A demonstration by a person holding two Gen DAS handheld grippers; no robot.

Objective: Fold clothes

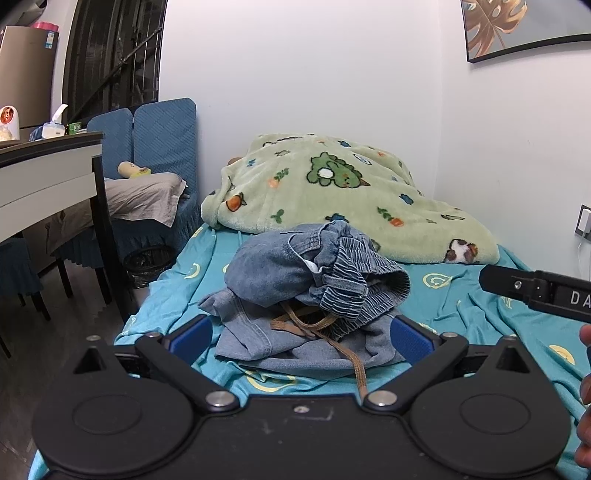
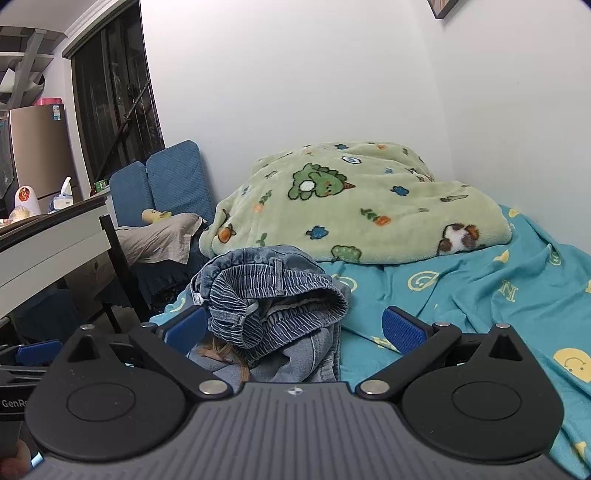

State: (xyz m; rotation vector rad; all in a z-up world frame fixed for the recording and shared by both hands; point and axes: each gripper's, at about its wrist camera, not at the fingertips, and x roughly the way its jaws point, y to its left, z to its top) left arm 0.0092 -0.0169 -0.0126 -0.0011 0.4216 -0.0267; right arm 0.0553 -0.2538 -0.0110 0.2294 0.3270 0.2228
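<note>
- Right now a crumpled pair of denim trousers (image 1: 310, 291) lies in a heap on the teal bedsheet (image 1: 461, 306), near the foot end of the bed and closer to its left edge.
- Its elastic, ribbed waistband (image 2: 273, 306) is bunched on top of the pile, and a brown drawstring (image 1: 332, 339) trails out from under it toward the left wrist camera.
- The left gripper (image 1: 301, 338) has its jaws spread wide, the blue pads (image 1: 412, 338) standing on either side of the near edge of the trousers; nothing is held between them.
- The right gripper (image 2: 293, 330) is likewise wide open and holds nothing; its left pad (image 2: 184, 326) sits just beside the waistband, while the other pad is over bare sheet.
- In the left wrist view the right gripper shows as a black finger (image 1: 535, 291) coming in from the right edge above the sheet, with part of a hand (image 1: 585, 391) visible below it.
- Behind the trousers a light green fleece blanket (image 1: 332, 192) with cartoon prints is piled against the white wall (image 1: 303, 66).
- To the left of the bed stand a table (image 1: 44, 173) and blue-covered chairs (image 1: 162, 136), with a grey cloth (image 1: 147, 195) draped on one seat.
- A framed leaf picture (image 1: 517, 26) hangs on the right wall.
</note>
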